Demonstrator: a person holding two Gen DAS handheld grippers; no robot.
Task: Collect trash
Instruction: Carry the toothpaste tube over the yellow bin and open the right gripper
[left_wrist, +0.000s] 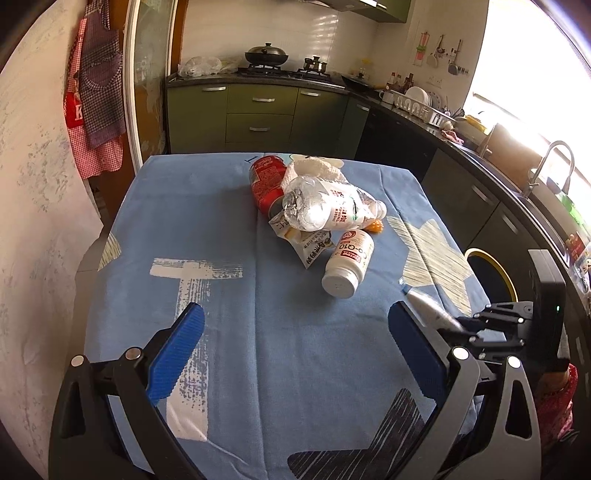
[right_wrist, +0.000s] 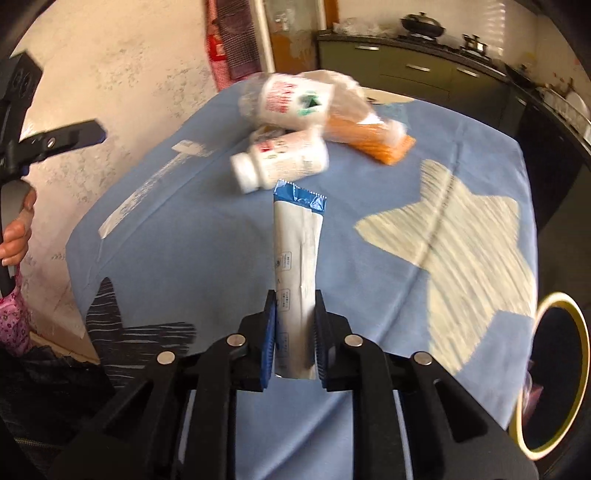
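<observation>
Because pinched low on its body between the blue pads of the right gripper (right_wrist: 294, 338), stands the white sachet with the blue crimped end (right_wrist: 297, 236) straight out along the fingers, lifted clear of the blue tablecloth (right_wrist: 207, 236) near its right edge; gripped near one end so the rest hangs free, probably for dropping cleanly into a container. Just to the right and below the cloth's edge, visible as a dark opening with a yellow rim, sits what looks like a trash bin (right_wrist: 554, 373), close enough to be judged the likely destination. Farther out, toward the middle and far part of the table, remains the rest of the pile: white supplement bottle (left_wrist: 349, 264) lying on its side nearest, crushed clear plastic bottle (left_wrist: 330, 206) resting on top of a torn snack wrapper (left_wrist: 310, 247), red can (left_wrist: 266, 182) behind and to the left, crumpled white tissue (left_wrist: 317, 166) at the far end, an orange packet (right_wrist: 373, 144) tucked under the plastic bottle. Hovering above the near part of the cloth with fingers spread wide and nothing between them, waits the left gripper (left_wrist: 293, 332), aimed toward the pile and apparently ready for the next piece. Around the far side, green kitchen cabinets (left_wrist: 258, 114) and a wok on the stove (left_wrist: 266, 55).
</observation>
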